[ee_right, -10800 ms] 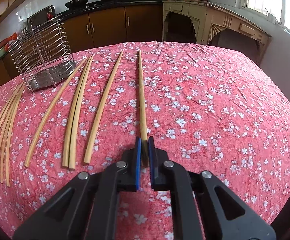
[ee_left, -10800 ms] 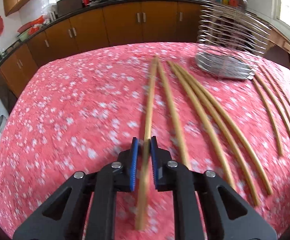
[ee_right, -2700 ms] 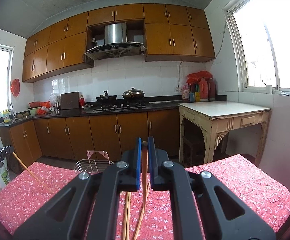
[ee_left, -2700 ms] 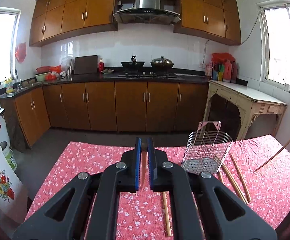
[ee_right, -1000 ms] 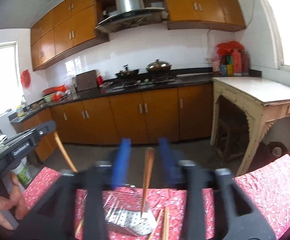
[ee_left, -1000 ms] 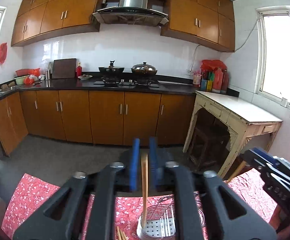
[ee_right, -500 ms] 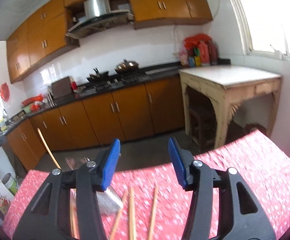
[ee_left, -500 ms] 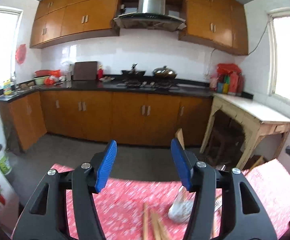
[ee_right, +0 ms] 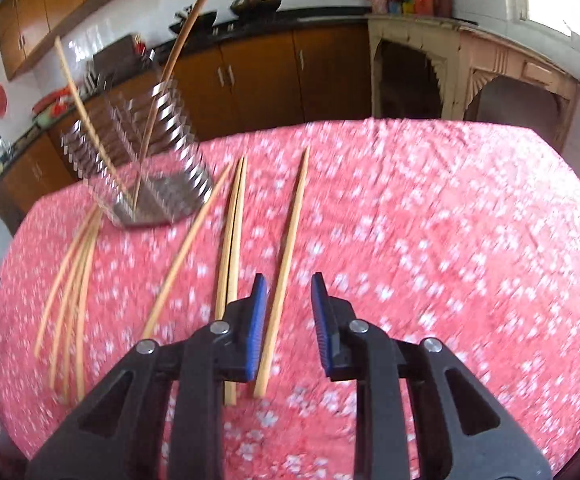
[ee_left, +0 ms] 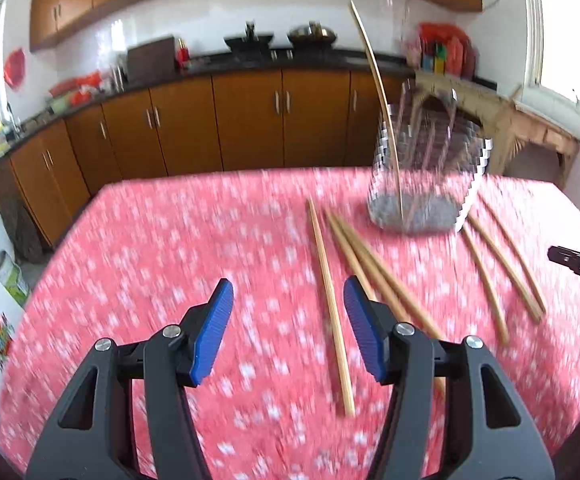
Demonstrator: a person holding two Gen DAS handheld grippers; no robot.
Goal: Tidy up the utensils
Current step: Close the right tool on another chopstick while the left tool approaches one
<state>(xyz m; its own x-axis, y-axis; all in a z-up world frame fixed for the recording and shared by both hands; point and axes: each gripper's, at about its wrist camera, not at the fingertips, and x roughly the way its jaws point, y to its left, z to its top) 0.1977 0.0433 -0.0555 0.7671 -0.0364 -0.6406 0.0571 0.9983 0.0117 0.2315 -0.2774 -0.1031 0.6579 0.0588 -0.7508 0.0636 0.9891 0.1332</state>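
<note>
A wire utensil holder (ee_left: 426,184) stands on the red floral tablecloth (ee_left: 170,264); it also shows in the right wrist view (ee_right: 146,164). One chopstick (ee_left: 378,92) leans in it in the left wrist view; two chopsticks (ee_right: 90,128) lean in it in the right wrist view. Several long wooden chopsticks lie flat on the cloth (ee_left: 330,304) (ee_right: 286,256). My left gripper (ee_left: 288,330) is open and empty above the cloth, left of one chopstick. My right gripper (ee_right: 288,316) is open and empty, over the near end of a chopstick.
More chopsticks lie right of the holder (ee_left: 502,264) and left of it (ee_right: 70,280). Brown kitchen cabinets (ee_left: 250,120) and a pale side table (ee_right: 470,64) stand beyond the table. The other gripper's tip shows at the right edge (ee_left: 578,266).
Both grippers have let their chopsticks go into the holder and opened. Both have since tilted down toward the chopsticks lying on the cloth.
</note>
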